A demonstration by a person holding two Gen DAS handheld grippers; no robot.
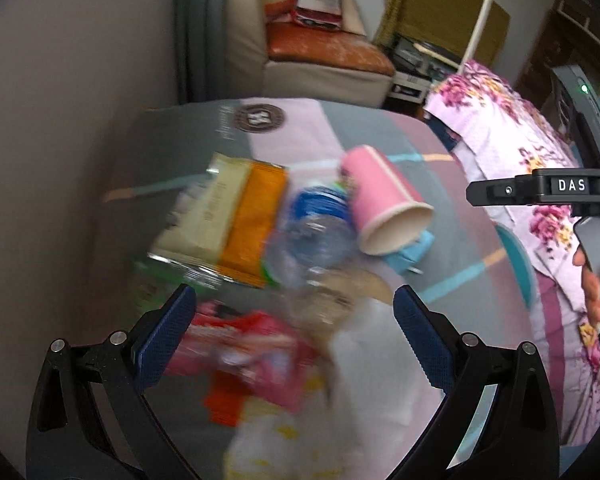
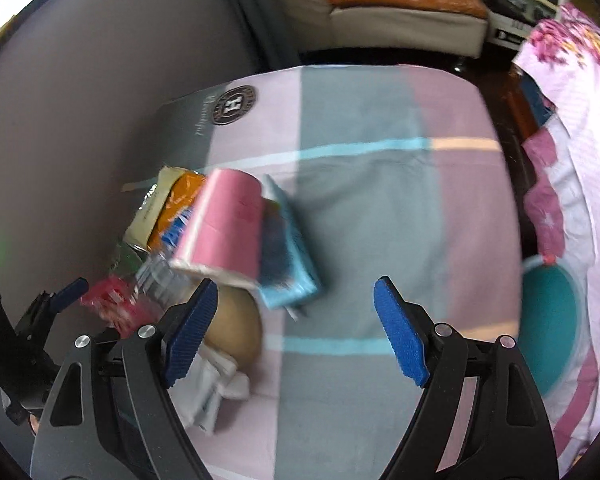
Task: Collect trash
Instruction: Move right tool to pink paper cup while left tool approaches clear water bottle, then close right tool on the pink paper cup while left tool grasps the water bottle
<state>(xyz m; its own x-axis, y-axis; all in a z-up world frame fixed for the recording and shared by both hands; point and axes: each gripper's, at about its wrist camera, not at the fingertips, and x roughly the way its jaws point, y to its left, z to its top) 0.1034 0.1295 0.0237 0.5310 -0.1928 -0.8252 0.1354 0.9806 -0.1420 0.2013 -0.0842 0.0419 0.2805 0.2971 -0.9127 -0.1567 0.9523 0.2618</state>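
Note:
A pile of trash lies on the striped bedsheet [image 1: 452, 216]: a pink paper cup [image 1: 384, 200] on its side, a crushed clear bottle with a blue label [image 1: 316, 228], an orange and cream snack packet [image 1: 228, 220], a small blue carton [image 1: 410, 254], a red-pink wrapper [image 1: 240, 348] and white paper [image 1: 376, 364]. My left gripper [image 1: 294, 312] is open above the wrapper and paper. My right gripper [image 2: 296, 304] is open just right of the pile, near the blue carton [image 2: 288, 256] and pink cup [image 2: 224, 228]. Crumpled white paper [image 2: 216, 380] lies by its left finger.
A grey wall [image 1: 60, 160] borders the bed on the left. A floral pink blanket [image 1: 512, 128] lies on the right, with a teal bucket [image 2: 552, 320] beside it. A cream armchair [image 1: 312, 52] stands beyond the bed. The right gripper's body [image 1: 572, 188] shows in the left wrist view.

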